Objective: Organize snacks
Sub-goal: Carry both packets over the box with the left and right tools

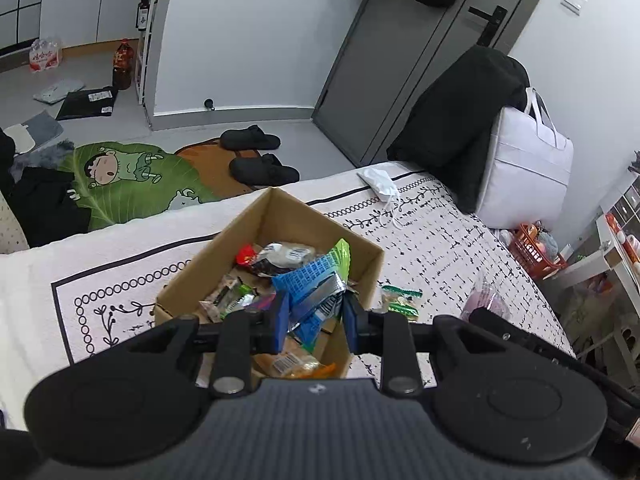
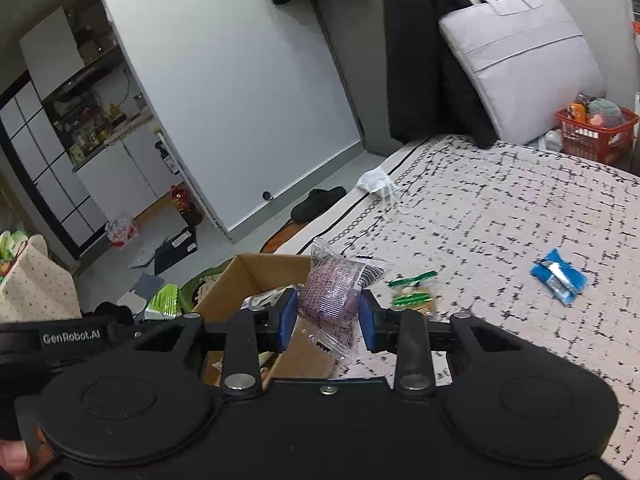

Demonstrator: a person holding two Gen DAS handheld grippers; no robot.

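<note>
A crumpled white face mask (image 1: 378, 180) lies near the far edge of the bed's cream cover with black leaf print (image 1: 440, 240). At the bed's far end a black coat (image 1: 460, 120) drapes against a white padded bag with handles (image 1: 528, 160). Beyond that end sits a red plastic basket (image 2: 596, 132). On the floor beside the bed, two black slippers (image 1: 256, 156) rest by a green cartoon rug (image 1: 124, 176). Farther off stands a dark bottle with a red label (image 1: 121, 65).

Even, soft indoor light; strong fisheye bending at edges.
</note>
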